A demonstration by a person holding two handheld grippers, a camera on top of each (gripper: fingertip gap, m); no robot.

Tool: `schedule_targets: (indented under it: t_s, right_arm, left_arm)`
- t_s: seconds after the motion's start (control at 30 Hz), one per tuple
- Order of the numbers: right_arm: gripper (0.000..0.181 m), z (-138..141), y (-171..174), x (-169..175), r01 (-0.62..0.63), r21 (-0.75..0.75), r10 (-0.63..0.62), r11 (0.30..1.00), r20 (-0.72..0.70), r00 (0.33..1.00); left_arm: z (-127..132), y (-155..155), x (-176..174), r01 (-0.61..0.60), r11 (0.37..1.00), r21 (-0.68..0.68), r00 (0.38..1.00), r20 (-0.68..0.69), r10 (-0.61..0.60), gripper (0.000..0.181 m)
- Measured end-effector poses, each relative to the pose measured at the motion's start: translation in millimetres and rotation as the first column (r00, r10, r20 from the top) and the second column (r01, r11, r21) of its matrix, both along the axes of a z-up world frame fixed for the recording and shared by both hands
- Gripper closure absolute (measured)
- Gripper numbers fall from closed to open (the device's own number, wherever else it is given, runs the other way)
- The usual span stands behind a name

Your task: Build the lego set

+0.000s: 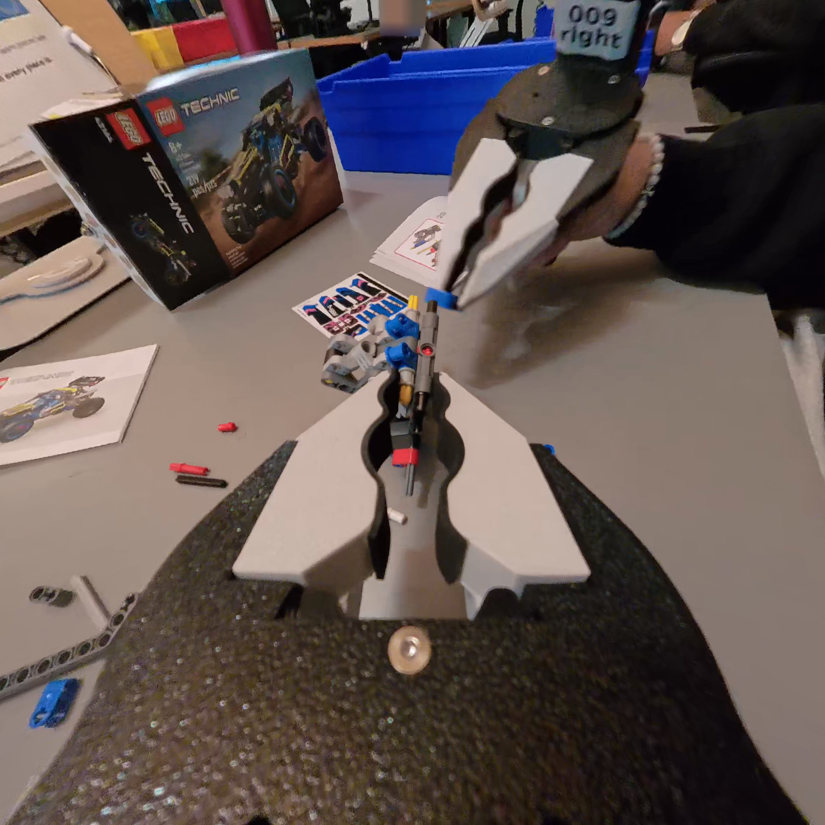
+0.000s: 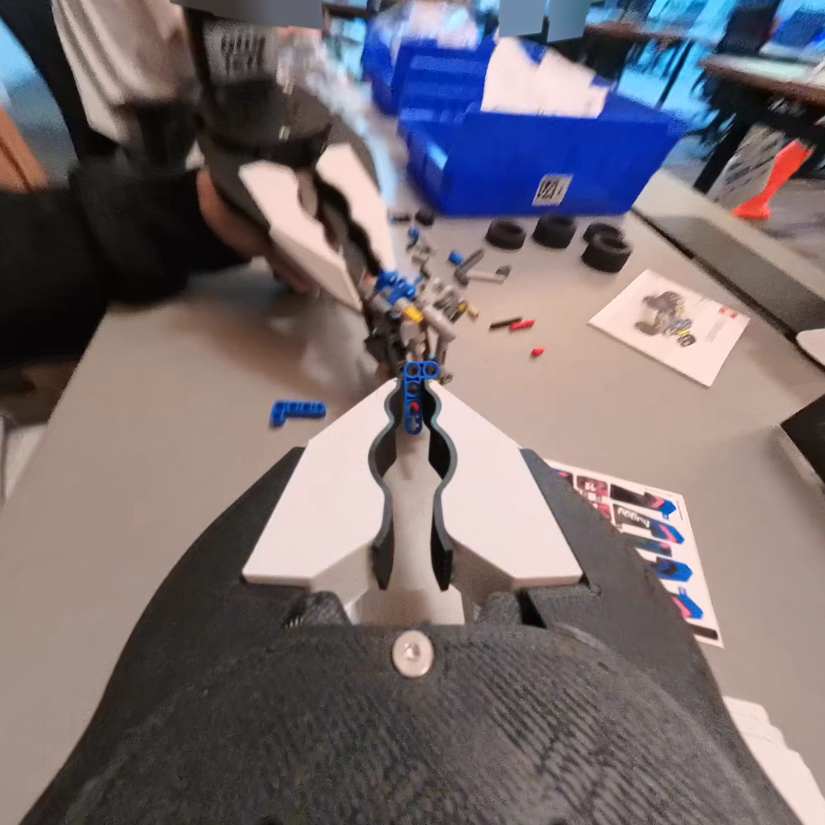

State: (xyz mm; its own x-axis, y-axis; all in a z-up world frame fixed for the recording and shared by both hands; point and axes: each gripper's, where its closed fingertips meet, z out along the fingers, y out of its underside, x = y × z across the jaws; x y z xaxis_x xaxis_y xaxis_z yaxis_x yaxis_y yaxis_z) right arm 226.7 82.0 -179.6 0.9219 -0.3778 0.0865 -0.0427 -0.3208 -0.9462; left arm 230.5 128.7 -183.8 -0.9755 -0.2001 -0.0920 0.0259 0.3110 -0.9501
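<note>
My left gripper is shut on a small lego sub-assembly of grey, blue and yellow parts, with a black axle and a red bush between the fingers. It is held above the grey table. My right gripper is shut on a blue angled beam. In the left wrist view the right gripper points down from the upper right, and its blue beam is just above the top of the sub-assembly. In the blurred right wrist view the left gripper and the sub-assembly are right behind the beam.
A lego box and blue bins stand at the back. A sticker sheet, booklets, red pins, a grey beam and a blue part lie on the table. Black tyres and a loose blue beam lie there too.
</note>
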Motion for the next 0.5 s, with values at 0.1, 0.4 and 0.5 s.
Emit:
schedule_targets:
  t_s: [0.1, 0.4, 0.5]
  right_arm:
    - [0.176, 18.2, 3.1, 5.7, 0.016, 0.135, -0.021, 0.991, 0.03, 0.999]
    - [0.176, 27.5, 13.9, -16.3, -0.129, 0.213, 0.109, 0.969, 0.101, 0.989]
    - [0.176, 26.1, 14.2, -23.4, -0.184, 0.218, 0.175, 0.958, 0.061, 0.983]
  left_arm:
    - [4.6, -0.9, -3.4, 0.022, 0.999, -0.023, 0.999, 0.032, -0.021, 0.17]
    - [12.4, -5.4, -16.9, 0.106, 0.993, -0.059, 0.991, 0.09, -0.1, 0.17]
    - [12.7, -5.0, -20.1, 0.128, 0.99, -0.055, 0.987, 0.104, -0.122, 0.17]
